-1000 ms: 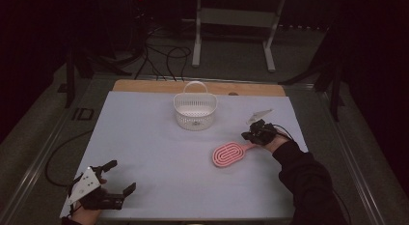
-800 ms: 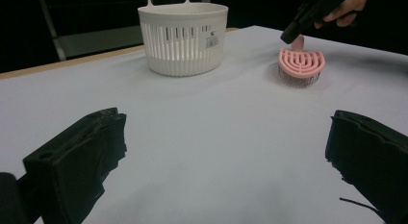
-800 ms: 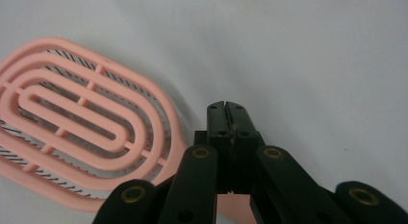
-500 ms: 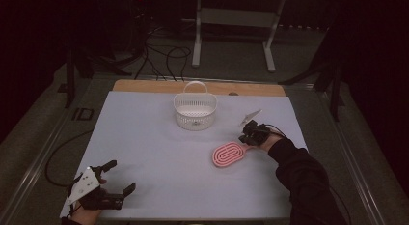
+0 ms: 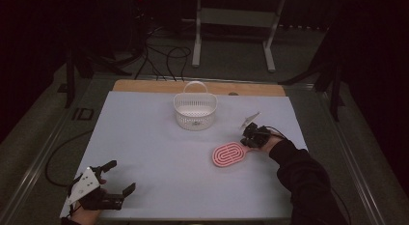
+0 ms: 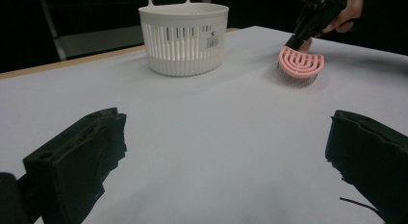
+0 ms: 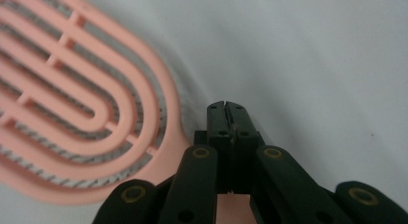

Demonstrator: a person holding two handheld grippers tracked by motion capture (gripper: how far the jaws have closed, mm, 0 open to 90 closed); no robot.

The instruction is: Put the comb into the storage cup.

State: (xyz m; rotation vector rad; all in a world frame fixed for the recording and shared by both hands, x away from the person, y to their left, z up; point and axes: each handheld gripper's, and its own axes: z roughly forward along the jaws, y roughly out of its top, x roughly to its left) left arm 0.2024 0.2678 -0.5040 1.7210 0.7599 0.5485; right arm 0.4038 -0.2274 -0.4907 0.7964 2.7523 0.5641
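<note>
Pink hairbrush [image 5: 229,155] lying on the pale tabletop [image 5: 159,143], with the white slotted basket [image 5: 195,111] taken as the landmark. The brush lies to the near right of the basket, apart from it, its oval openwork head towards the basket side and its handle pointing away to the right. In the left gripper view the brush [image 6: 300,65] shows to the right of the basket [image 6: 184,39], head raised slightly off the cloth on its bristles.

Right gripper [image 5: 252,138]: to the right of the basket, at the handle end of the brush. In the right gripper view its jaws are pressed together, the tips [image 7: 225,111] meeting just beside the head of the brush [image 7: 82,113], and a strip of pink handle shows clamped between them lower down; the gripper is pinching the brush handle.

Left gripper [image 5: 112,179]: well apart from the basket, at the near left corner of the tabletop, jaws spread wide with nothing between them, only bare cloth.
</note>
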